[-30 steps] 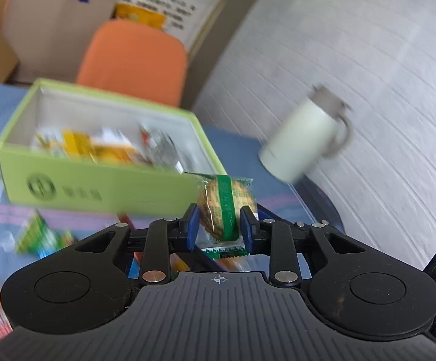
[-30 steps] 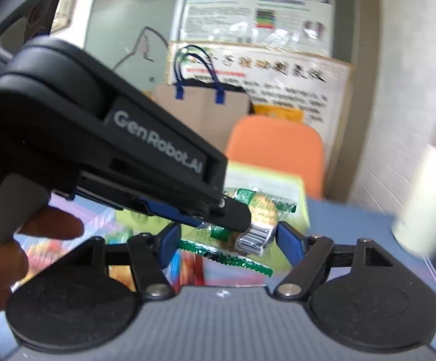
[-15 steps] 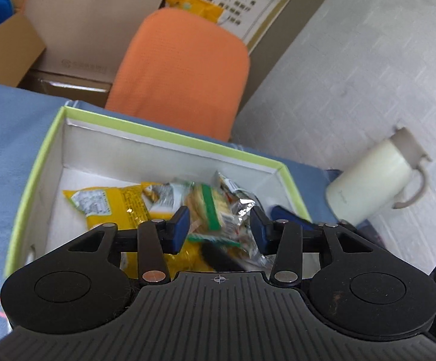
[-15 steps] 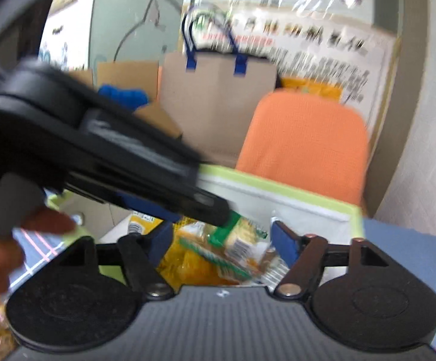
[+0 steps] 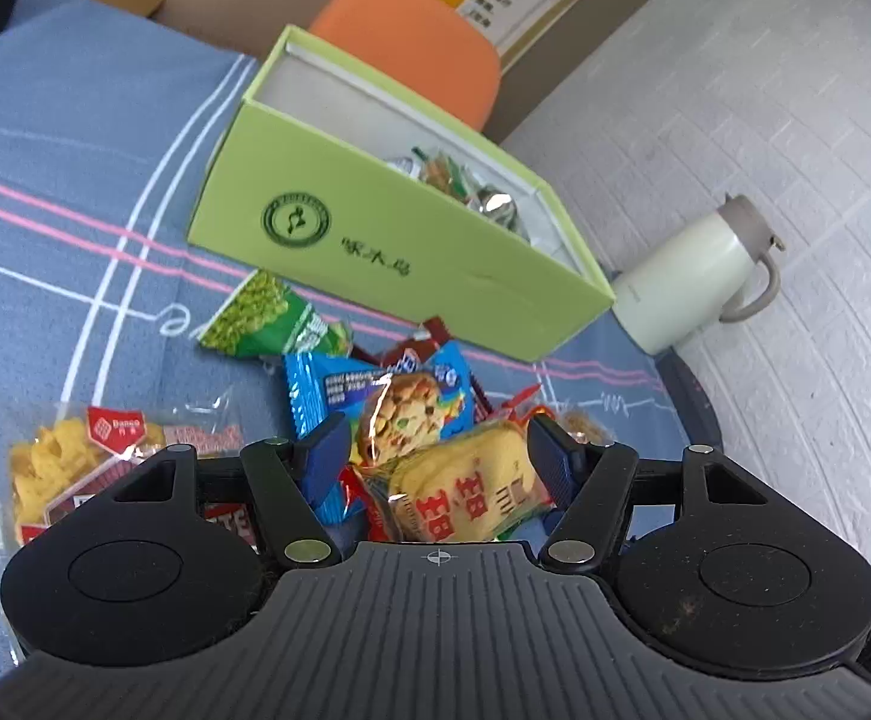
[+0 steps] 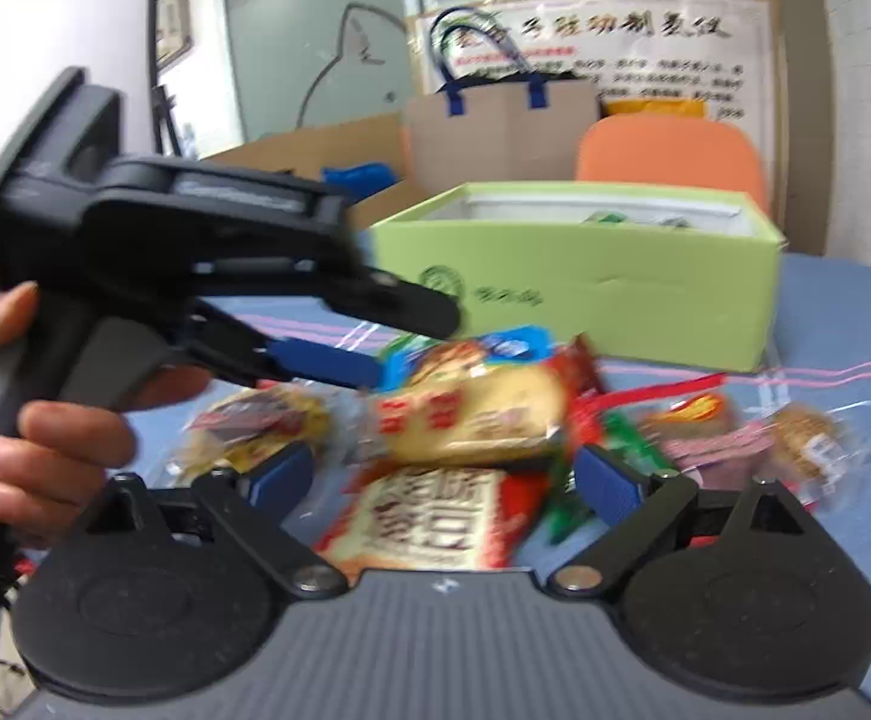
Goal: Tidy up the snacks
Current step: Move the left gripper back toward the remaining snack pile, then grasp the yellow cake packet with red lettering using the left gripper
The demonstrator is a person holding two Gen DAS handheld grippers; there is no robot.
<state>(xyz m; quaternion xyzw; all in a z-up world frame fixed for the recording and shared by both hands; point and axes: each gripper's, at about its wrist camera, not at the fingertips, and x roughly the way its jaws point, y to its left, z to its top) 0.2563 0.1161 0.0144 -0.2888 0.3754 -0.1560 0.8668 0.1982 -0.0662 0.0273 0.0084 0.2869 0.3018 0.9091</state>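
Hovering low over the snack pile, my left gripper (image 5: 438, 450) has its blue fingers (image 5: 322, 450) spread wide, clamped on nothing; between them lies a yellow biscuit packet with red characters (image 5: 462, 495), and I cannot tell whether either pad touches it. Just above it in the frame sits a blue cookie packet (image 5: 399, 405), and at the lower left a clear bag of yellow crisps (image 5: 57, 468). Further up, a green pea packet (image 5: 267, 318) lies on the blue striped tabletop (image 5: 75, 180). Beyond it stands the green box (image 5: 387, 240), open, with a few wrapped snacks showing inside near its right end. A cream jug (image 5: 693, 276) stands at the right, near the box's corner.

From my right wrist, blurred, my right gripper (image 6: 444, 477) also has its fingers apart, empty, over a red-and-cream packet (image 6: 429, 525). My left hand (image 6: 45, 426) grips its tool at the left of the frame, and the box (image 6: 615, 288) sits in the upper middle.
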